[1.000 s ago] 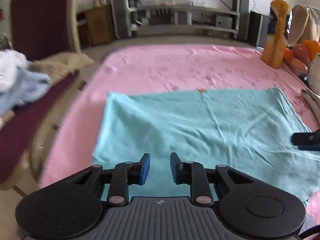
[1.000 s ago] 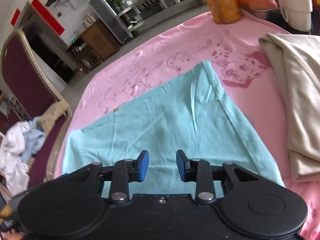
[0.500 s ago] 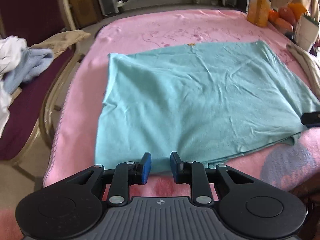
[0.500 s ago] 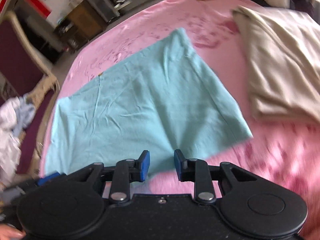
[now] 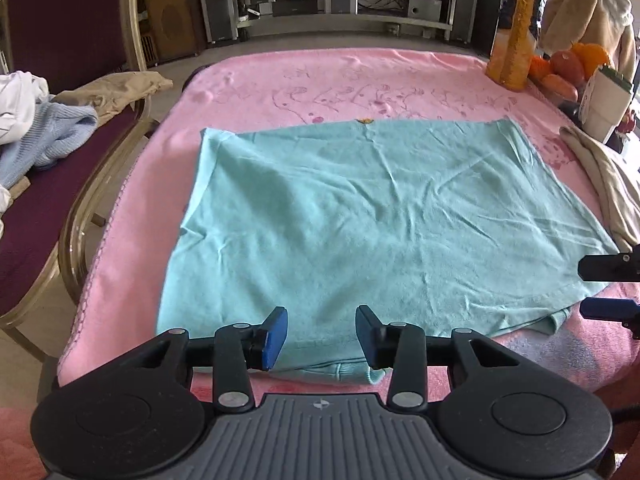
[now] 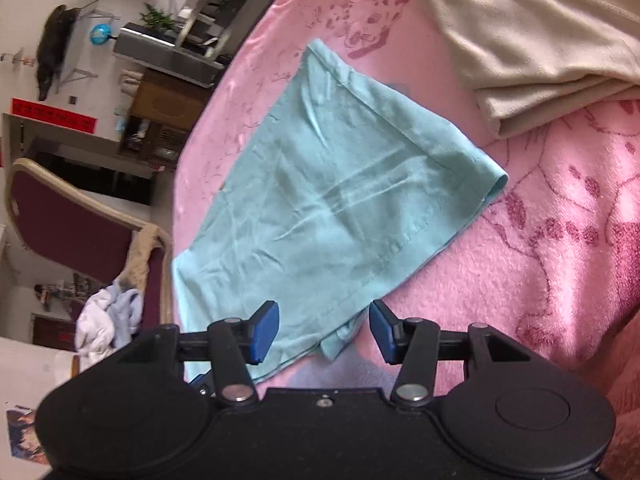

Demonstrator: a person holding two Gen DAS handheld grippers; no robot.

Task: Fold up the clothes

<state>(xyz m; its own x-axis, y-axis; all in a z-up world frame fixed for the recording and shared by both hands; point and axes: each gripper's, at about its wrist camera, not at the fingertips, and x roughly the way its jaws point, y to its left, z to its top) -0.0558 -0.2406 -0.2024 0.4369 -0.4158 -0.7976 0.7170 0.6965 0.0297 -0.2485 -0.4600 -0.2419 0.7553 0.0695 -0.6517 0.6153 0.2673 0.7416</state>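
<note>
Right now a teal garment [image 5: 384, 216] lies spread flat on the pink blanket [image 5: 340, 80] that covers the table, wrinkled across its middle, its near hem running along the table's front edge. A small folded bit of the same cloth pokes out from under that hem close to the left gripper [image 5: 321, 336].

Seen from the left wrist, that gripper sits at six o'clock over the near hem. Its blue-padded jaws have just been opening and now stand apart, with the hem showing in the gap between them; neither pad presses on the cloth. At three o'clock in that view the two fingers of the right gripper [image 5: 608, 286] come in from the edge, one above the other, next to the garment's near right corner.

From the right wrist the scene is tilted. The right gripper [image 6: 324, 330] hangs at six o'clock with its jaws also just opened and now parted. The garment's [image 6: 332, 208] lower edge and a small tucked fold lie between and just past the pads, with no pad clamped on it. The cloth stretches away toward eleven o'clock.

A folded beige garment [image 6: 532, 36] rests on the blanket at one o'clock, just beside the teal one's far corner. In the left view an orange drink bottle [image 5: 516, 28] stands at one o'clock next to some oranges [image 5: 576, 64]. At nine o'clock a maroon chair [image 5: 48, 152] holds a heap of white and light blue clothes [image 5: 36, 128].
</note>
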